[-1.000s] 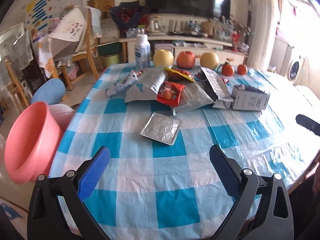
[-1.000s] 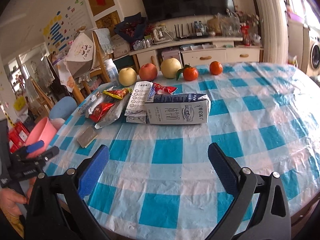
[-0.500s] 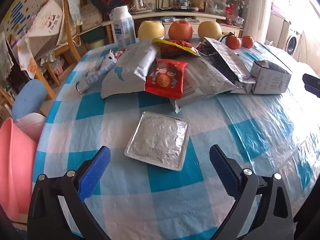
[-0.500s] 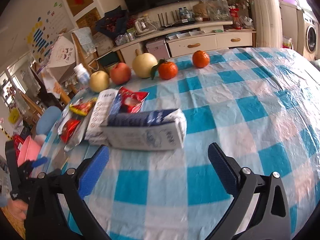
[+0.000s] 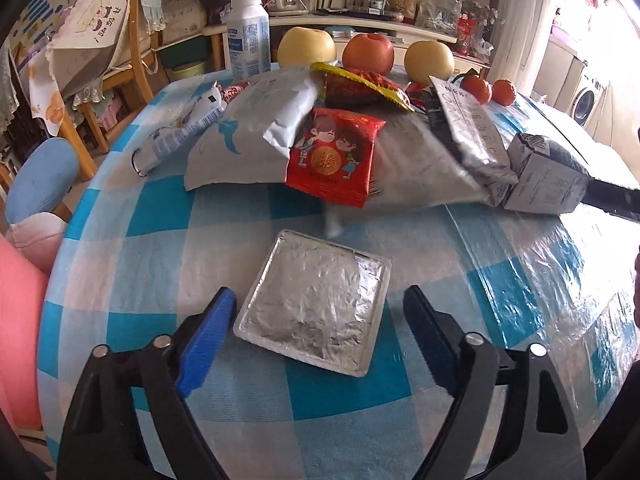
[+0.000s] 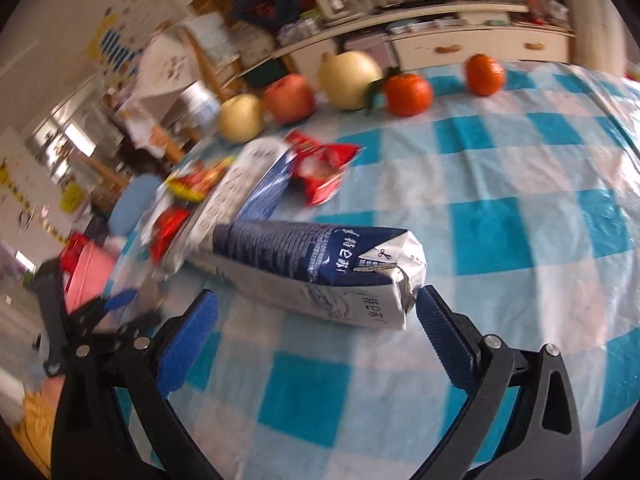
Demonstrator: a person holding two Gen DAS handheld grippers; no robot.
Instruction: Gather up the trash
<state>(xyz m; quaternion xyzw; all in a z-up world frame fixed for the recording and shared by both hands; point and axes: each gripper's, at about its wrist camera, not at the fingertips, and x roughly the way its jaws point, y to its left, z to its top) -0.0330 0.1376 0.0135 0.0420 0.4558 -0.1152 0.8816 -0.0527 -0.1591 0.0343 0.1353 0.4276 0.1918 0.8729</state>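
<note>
Fingers (image 5: 208,330) of my left gripper (image 5: 316,316) have just been closing around the foil tray (image 5: 316,304), not yet touching; right gripper (image 6: 316,320) open beside the carton (image 6: 320,272). Next: squeeze, lift.

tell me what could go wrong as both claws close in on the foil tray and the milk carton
1. The foil tray lies flat and thin between the left claw, whose jaws have just been closing; the pads may skid over its rim or crumple it.
2. The milk carton lies angled, only its end between the open right claw; a pinch there could swing it.
3. Its back rests against the wrapper pile, which could be dragged along.
</note>
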